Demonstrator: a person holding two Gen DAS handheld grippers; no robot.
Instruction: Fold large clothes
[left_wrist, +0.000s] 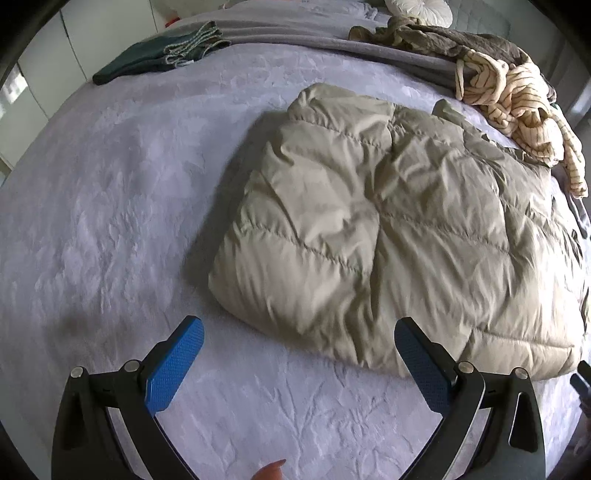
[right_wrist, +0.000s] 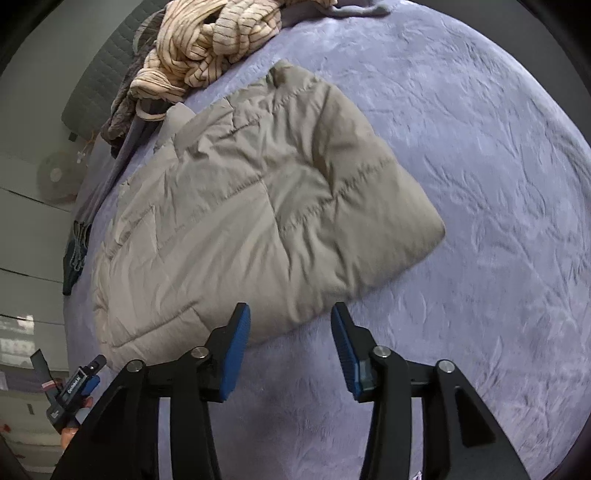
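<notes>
The left gripper (left_wrist: 299, 332) is held wide apart above the lilac bedspread (left_wrist: 110, 206), nothing between its blue pads. The right gripper (right_wrist: 290, 317) is seen partly parted and empty, just clear of the folded beige puffer jacket (right_wrist: 258, 199), which lies on the bed at 12 o'clock from both tools. The jacket's far edge is cut off at 3 o'clock in the left view. A folded dark green garment (left_wrist: 147, 59) is shown only there; a striped cream garment (right_wrist: 207, 40) appears in both views.
</notes>
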